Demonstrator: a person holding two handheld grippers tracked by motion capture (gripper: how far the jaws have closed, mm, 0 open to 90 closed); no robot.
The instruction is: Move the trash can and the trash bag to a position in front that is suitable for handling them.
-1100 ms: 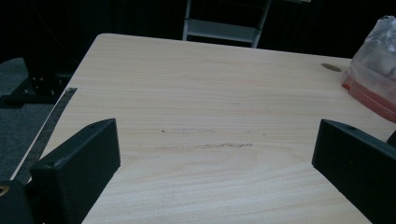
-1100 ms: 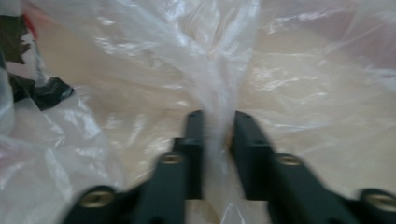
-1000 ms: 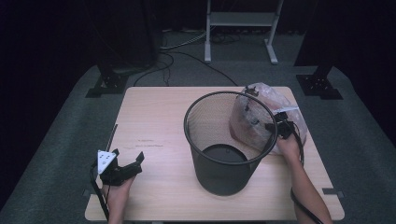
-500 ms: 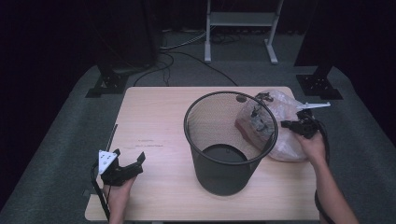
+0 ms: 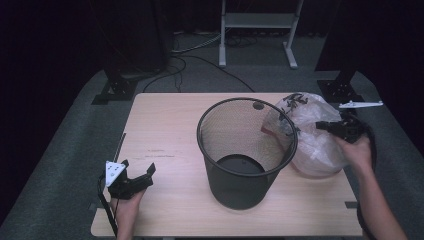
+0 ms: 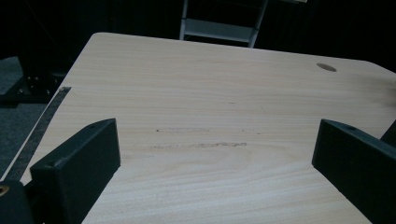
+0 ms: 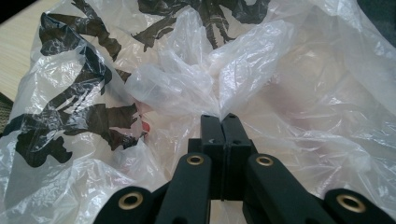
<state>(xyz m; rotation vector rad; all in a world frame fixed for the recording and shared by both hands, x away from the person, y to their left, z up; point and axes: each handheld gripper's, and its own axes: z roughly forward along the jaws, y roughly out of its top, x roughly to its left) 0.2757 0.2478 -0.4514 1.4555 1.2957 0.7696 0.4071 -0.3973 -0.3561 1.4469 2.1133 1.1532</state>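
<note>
Shifted rightward, the plastic bag (image 7: 261,84) stays pinched by the right tongs (image 7: 222,122) at frame right; left tongs (image 6: 215,154) are held released over the worktop (image 6: 224,93).

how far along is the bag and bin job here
Done: the right gripper has its jaws shut on a fold of the clear plastic bag, which sits on the table to the right of the wire bin. In hand: only that pinch. Left: the bag isn't in or over the bin yet, and the left gripper rests open near the table's front left.
</note>
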